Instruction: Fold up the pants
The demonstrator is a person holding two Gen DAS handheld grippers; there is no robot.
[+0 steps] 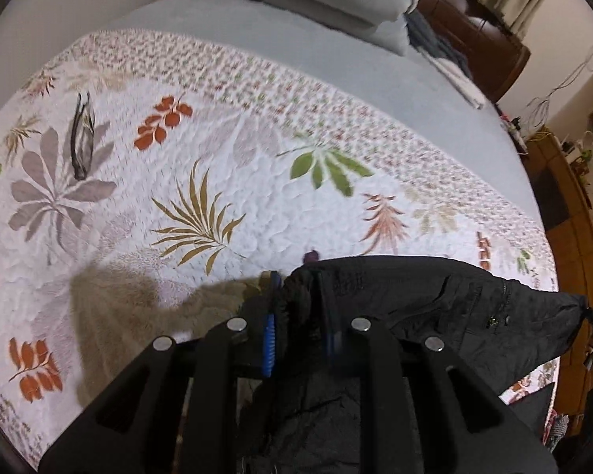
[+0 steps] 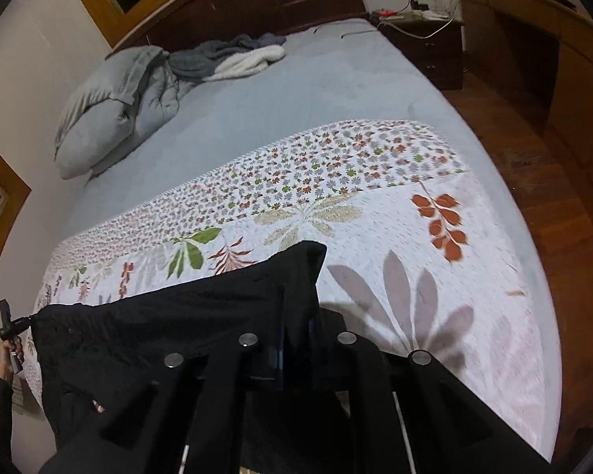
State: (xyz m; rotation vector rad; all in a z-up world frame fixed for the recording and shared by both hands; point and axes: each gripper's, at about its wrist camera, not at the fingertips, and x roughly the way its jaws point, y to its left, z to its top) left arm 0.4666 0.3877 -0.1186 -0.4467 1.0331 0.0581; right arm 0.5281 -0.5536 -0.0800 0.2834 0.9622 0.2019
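Your left tongs [image 1: 296, 308] are closed down on a bunched corner of the black, crinkled fabric pants [image 1: 435, 304], the cloth gathered tightly between the two blue-padded fingers [image 1: 269, 351]. Your right tongs [image 2: 296, 339] are pinched nearly flat on another edge of the same pants, with a pointed flap of black cloth standing up above the jaws.

The pants hang stretched between your two tongs, held up above the white quilted bedspread printed with leaves [image 2: 415, 237]. In the left wrist view the black fabric runs off to the right, showing a seam, a pocket line and a small snap, and ends at the far tongs at the frame edge. In the right wrist view it runs off to the left in the same way, to where your other hand [image 2: 10, 355] grips its tool. Below the held edge the cloth drops down past the tool bodies; its lower end is hidden from both cameras.

The bedspread covers the near part of a bed with a pale grey-blue sheet [image 2: 276, 91]. A shadow falls on the quilt just beside the left tongs. At the head of the bed lies a folded pale grey duvet [image 2: 106, 114], with a rumpled grey and white fleece blanket [image 2: 233, 59] next to it. A dark wooden headboard [image 2: 257, 0] stands behind them, a dark bedside cabinet [image 2: 431, 51] with cables on top is beside the bed, and a reddish wooden floor [image 2: 553, 197] runs along the side.
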